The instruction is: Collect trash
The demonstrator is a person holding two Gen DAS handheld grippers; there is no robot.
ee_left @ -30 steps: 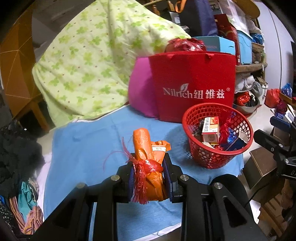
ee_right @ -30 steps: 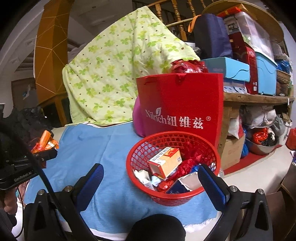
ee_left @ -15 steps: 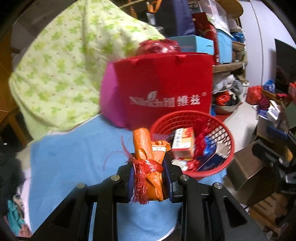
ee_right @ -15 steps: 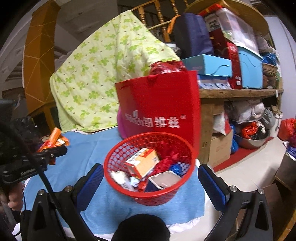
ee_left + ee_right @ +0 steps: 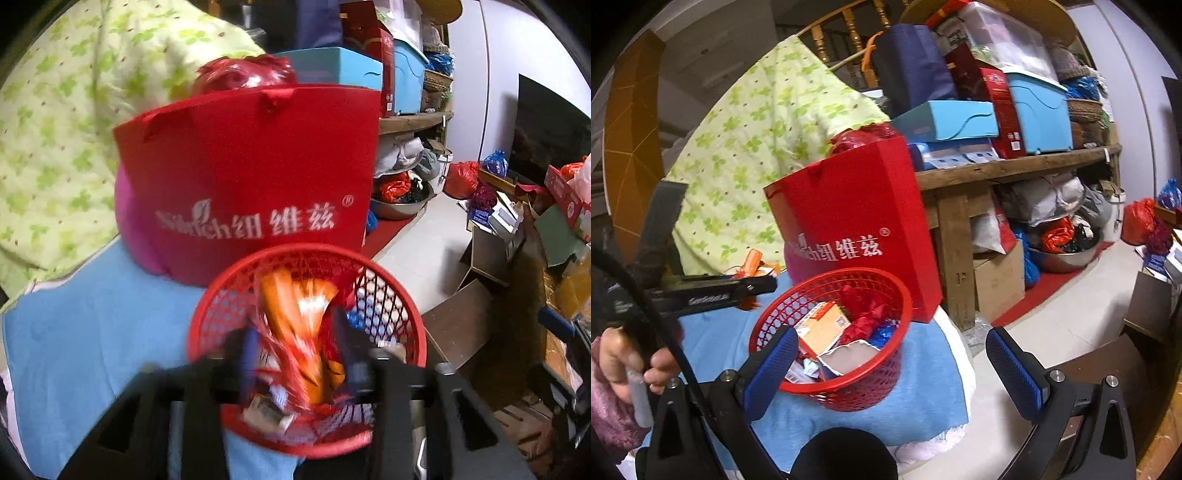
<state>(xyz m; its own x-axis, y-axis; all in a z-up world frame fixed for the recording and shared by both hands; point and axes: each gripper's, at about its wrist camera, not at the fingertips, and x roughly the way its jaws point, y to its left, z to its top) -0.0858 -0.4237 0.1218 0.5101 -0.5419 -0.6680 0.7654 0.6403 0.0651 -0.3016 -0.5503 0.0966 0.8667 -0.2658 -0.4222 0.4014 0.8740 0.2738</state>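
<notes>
A red mesh basket (image 5: 402,295) (image 5: 905,295) holding a small carton and crumpled wrappers stands on a blue cloth (image 5: 92,325). My left gripper (image 5: 298,356) hangs just over the basket, and its jaws are opening. An orange wrapper with a red tassel (image 5: 295,325) sits blurred between the fingers, and the pads have come off it. In the right wrist view the same wrapper (image 5: 753,260) shows at the left gripper's tip, beside the basket's left rim. My right gripper (image 5: 890,336) is wide open near the basket's front, with nothing held.
A red paper bag (image 5: 251,166) stands right behind the basket, with a green patterned quilt (image 5: 55,129) to its left. A wooden bench (image 5: 997,170) stacked with boxes is at the right. Cardboard boxes (image 5: 458,325) lie on the floor. A person's hand (image 5: 613,354) holds the left gripper.
The left gripper carried the orange wrapper from over the blue cloth to above the basket, and its jaws have spread apart. The right gripper's view has tilted and swung to the right.
</notes>
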